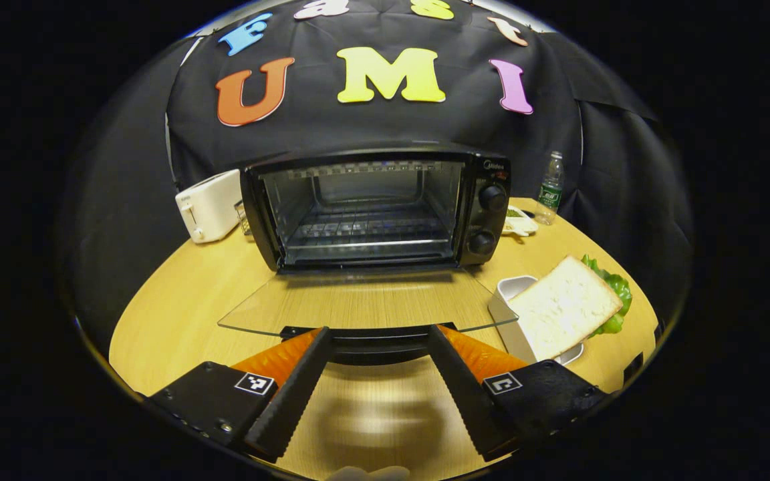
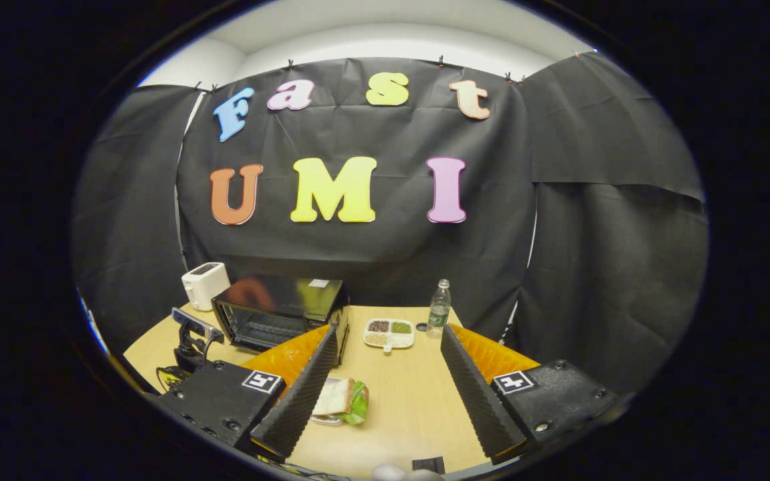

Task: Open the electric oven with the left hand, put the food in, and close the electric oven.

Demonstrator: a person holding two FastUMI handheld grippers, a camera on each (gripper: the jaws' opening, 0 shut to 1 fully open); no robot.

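The oven (image 1: 371, 207) stands at the back of the table (image 1: 178, 314), its glass door (image 1: 365, 300) folded down flat toward the front edge and the wire rack (image 1: 365, 230) inside bare. The left gripper (image 1: 377, 341) sits just in front of the door's handle (image 1: 371, 337), jaws spread wide with the handle between the fingertips, holding nothing. The food, a sandwich (image 1: 565, 304) of bread with lettuce showing beneath, lies on a white dish (image 1: 508, 294) near the table's right edge, beside the door. A toaster (image 1: 208, 204) stands left of the oven; a bottle (image 1: 550, 187) and a small tray (image 1: 519, 220) sit to its right at the back. In the right gripper view, the right gripper (image 2: 388, 341) hovers above the table's front, jaws wide apart and empty, with the sandwich (image 2: 341, 399) beside its left finger.
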